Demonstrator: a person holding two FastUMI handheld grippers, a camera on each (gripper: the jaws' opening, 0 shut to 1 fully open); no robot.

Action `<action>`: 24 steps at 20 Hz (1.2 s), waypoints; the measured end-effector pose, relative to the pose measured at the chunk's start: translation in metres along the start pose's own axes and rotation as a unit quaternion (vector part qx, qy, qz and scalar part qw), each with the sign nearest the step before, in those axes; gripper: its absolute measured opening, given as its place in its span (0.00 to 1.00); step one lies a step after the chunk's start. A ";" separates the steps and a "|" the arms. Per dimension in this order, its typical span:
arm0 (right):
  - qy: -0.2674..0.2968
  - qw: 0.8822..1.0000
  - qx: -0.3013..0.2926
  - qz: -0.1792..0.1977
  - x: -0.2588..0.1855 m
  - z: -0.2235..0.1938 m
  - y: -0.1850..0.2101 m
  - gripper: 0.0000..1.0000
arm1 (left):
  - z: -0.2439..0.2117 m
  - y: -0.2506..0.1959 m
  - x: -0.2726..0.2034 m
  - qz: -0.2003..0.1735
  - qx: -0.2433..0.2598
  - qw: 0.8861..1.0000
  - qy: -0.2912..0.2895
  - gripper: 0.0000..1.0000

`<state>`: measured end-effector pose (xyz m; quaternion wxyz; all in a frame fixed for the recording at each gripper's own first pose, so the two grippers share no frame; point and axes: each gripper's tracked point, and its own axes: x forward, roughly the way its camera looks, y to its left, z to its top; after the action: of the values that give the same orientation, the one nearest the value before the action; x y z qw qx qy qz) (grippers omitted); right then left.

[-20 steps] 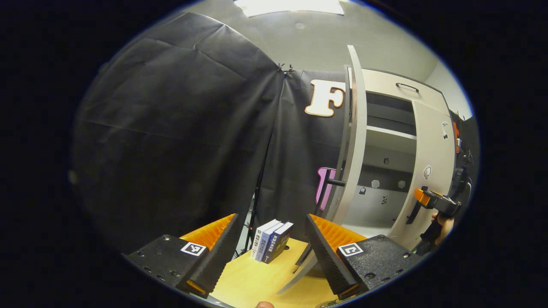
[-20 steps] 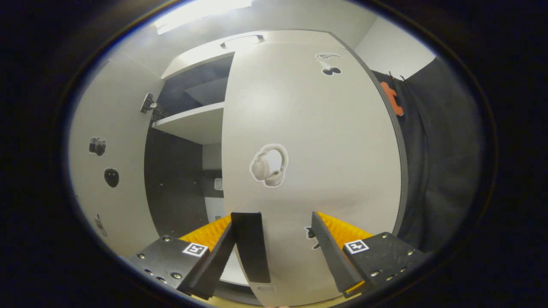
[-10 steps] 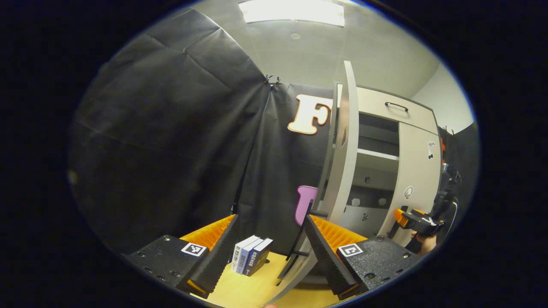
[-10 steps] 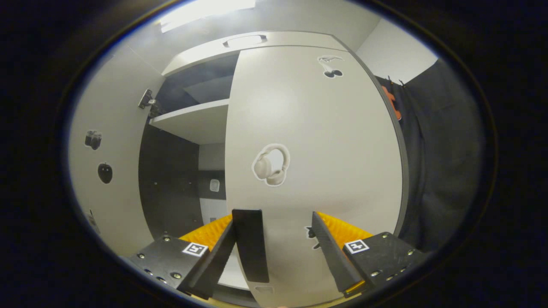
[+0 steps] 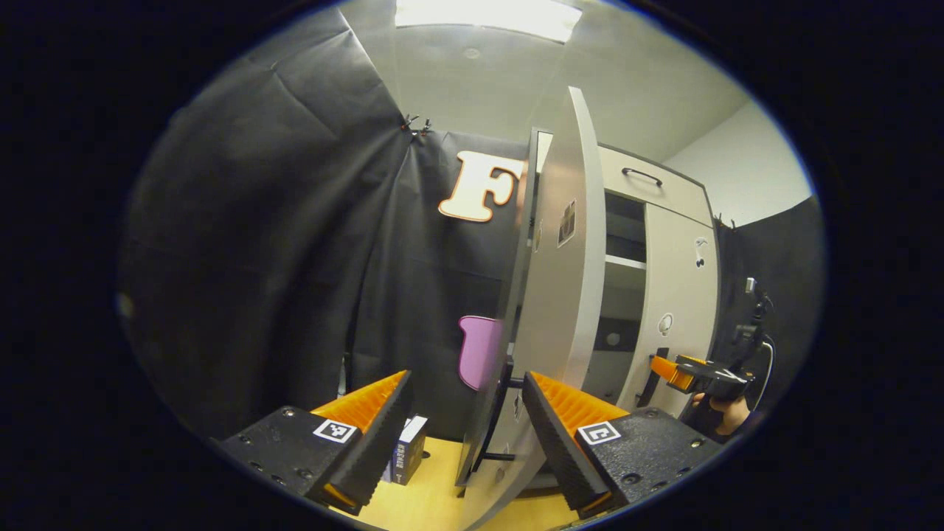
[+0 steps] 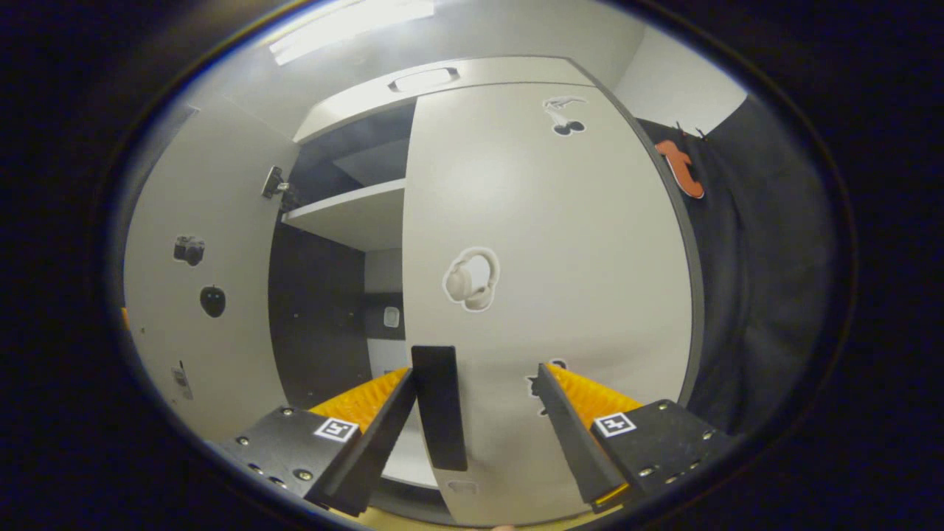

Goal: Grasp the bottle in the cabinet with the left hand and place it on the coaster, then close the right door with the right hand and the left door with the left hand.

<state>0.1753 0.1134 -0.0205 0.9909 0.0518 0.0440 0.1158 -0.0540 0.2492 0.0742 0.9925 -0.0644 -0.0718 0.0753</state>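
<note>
Left claw [image 5: 464, 424] level, fingers spread wide, nothing gripped. Right claw [image 6: 476, 417] likewise spread, nothing clamped; in the left gripper view, a hand [image 5: 726, 415] holds it.

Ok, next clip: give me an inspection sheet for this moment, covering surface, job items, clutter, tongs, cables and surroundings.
Surface: wooden tabletop, bare patch beside the cabinet.
Job's things: left door swung wide open; right door nearly shut, its dark handle between the right tongs' fingers without contact; shelf visible through the gap. Bottle, coaster: nothing seen.
Clutter: books standing on the tabletop.
Grippers: left tongs open, empty; right tongs open.
Cables: thin cable behind the right tongs.
Surroundings: black cloth wall, ceiling light.
</note>
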 end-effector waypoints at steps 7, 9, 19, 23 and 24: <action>-0.009 1.000 -0.027 -0.008 -0.041 0.006 -0.016 1.00 | -0.007 -0.032 0.007 -0.095 -0.044 0.994 0.015 0.90; 0.002 0.999 -0.032 -0.013 -0.050 0.001 -0.024 1.00 | -0.010 -0.044 0.017 -0.114 -0.046 0.992 0.020 0.90; 0.014 0.998 -0.048 -0.049 -0.094 0.006 -0.074 0.97 | -0.031 -0.109 0.030 -0.160 -0.072 0.984 0.035 0.93; 0.013 0.996 -0.065 -0.065 -0.113 0.011 -0.094 1.00 | -0.041 -0.131 0.042 -0.173 -0.102 0.979 0.037 0.99; 0.013 0.995 -0.070 -0.068 -0.117 0.012 -0.099 1.00 | -0.043 -0.136 0.045 -0.176 -0.108 0.978 0.040 1.00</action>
<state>0.0850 -0.0104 -0.0112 0.9971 -0.0228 0.0520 0.0512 0.0157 0.1183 0.0573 0.9795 -0.1603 -0.0503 -0.1109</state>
